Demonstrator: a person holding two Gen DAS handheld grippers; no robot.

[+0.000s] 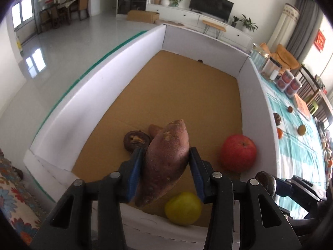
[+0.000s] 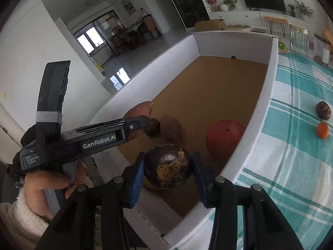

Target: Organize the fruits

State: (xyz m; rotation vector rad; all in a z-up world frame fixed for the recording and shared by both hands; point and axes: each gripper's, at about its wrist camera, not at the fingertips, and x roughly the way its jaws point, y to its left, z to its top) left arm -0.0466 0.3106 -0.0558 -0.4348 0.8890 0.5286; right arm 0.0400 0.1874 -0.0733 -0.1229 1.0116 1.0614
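My left gripper (image 1: 165, 156) is shut on a reddish-brown sweet potato (image 1: 164, 162) and holds it above the near end of the white-walled box (image 1: 116, 66). On the box's cardboard floor lie a red apple (image 1: 238, 152), a yellow-green fruit (image 1: 183, 208), a dark round fruit (image 1: 136, 140) and a small brown one (image 1: 154, 130). My right gripper (image 2: 168, 166) is shut on a dark purple-brown round fruit (image 2: 167, 166) over the box's near edge. The left gripper (image 2: 137, 125) with the sweet potato (image 2: 138, 111) and the apple (image 2: 225, 137) show in the right wrist view.
The box sits on a teal-checked tablecloth (image 2: 291, 145). To its right on the cloth lie a dark fruit (image 2: 323, 110), an orange (image 2: 323, 130) and, in the left wrist view, further small fruits (image 1: 301, 129). Jars (image 1: 268, 66) stand at the far right.
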